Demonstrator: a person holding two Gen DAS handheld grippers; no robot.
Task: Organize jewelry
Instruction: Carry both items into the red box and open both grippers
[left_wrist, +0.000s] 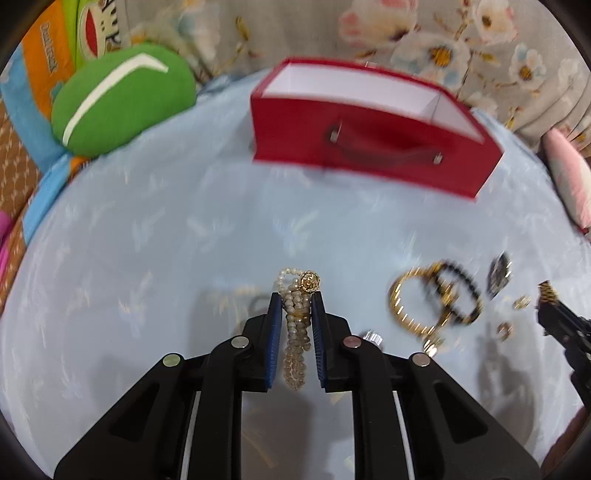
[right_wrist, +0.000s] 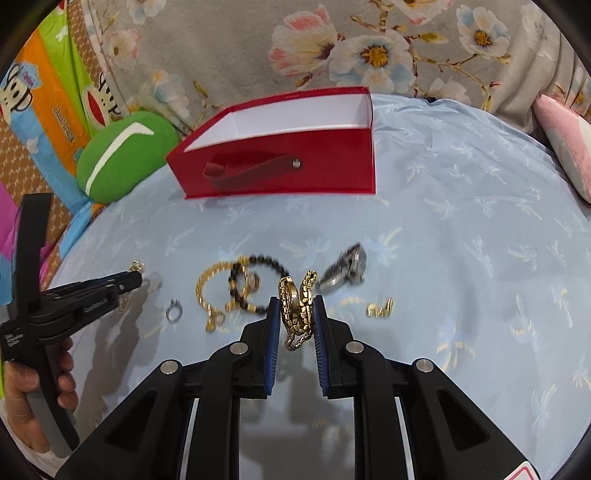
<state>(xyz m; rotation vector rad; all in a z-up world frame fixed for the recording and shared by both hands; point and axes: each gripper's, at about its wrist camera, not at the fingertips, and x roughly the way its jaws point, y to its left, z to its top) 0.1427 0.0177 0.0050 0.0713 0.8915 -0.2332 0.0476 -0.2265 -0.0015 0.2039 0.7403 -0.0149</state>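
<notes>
Both tongs grip jewelry: left tongs (left_wrist: 297, 295) pinch a pearl bracelet (left_wrist: 295, 332), right tongs (right_wrist: 295, 299) a gold watch (right_wrist: 297, 314). Beaded bracelets (right_wrist: 243, 284) and rings scatter before the red cardboard box (right_wrist: 280, 173) on blue fabric.

A home bedroom: pale blue bedsheet (right_wrist: 461, 229), floral blanket (right_wrist: 258, 44), green cushion (right_wrist: 125, 155).

My left gripper (left_wrist: 297, 302) points steeply down, pads pinched on a pearl bracelet (left_wrist: 295, 332). My right gripper (right_wrist: 295, 306) clamps a gold watch (right_wrist: 297, 314). My left hand (right_wrist: 33, 384) wraps its handle.
</notes>
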